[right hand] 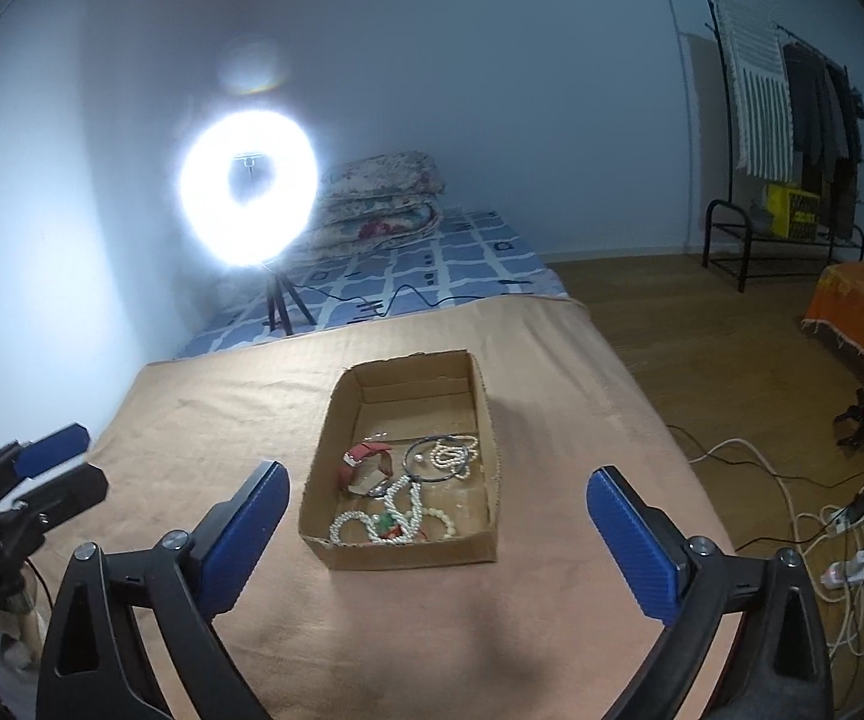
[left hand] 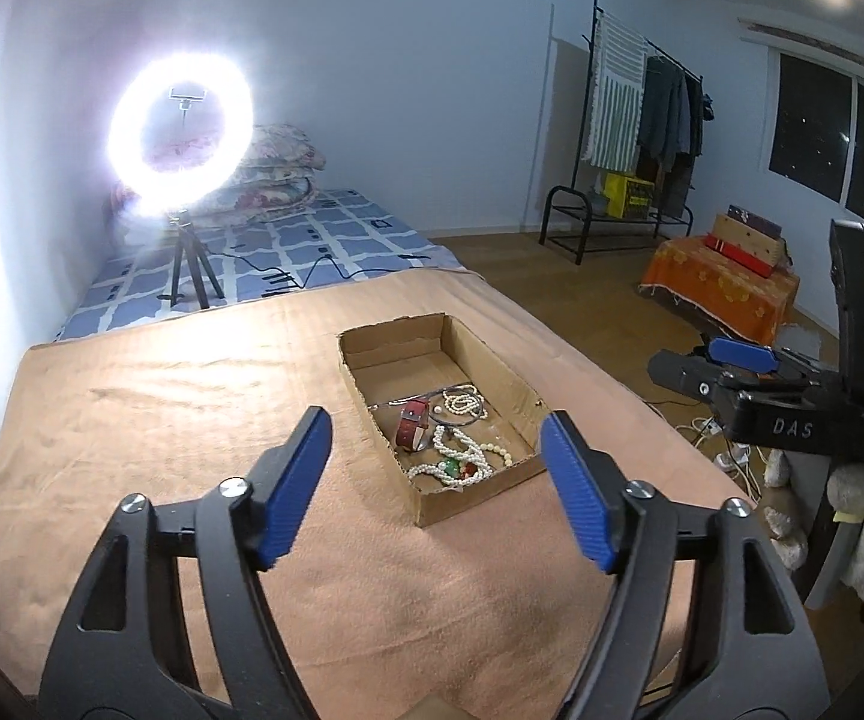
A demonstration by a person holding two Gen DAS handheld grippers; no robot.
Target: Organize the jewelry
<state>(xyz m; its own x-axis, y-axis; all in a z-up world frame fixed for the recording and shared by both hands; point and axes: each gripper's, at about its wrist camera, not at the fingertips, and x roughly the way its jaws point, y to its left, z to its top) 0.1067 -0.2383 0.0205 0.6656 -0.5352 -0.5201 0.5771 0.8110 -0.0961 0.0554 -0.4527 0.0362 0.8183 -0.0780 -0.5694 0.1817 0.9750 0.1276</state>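
A shallow cardboard box lies on a peach blanket. It holds a red-strapped watch, white pearl strands, a smaller pearl bracelet, a dark bangle and green and red beads. My left gripper is open and empty above the blanket, just short of the box. My right gripper is open and empty, also short of the box. Each gripper shows at the edge of the other's view: the right, the left.
A bright ring light on a tripod stands on the blue bed beyond the blanket, beside folded quilts. A clothes rack and an orange-covered bench stand on the wooden floor at right. Cables and power strips lie by the blanket's right edge.
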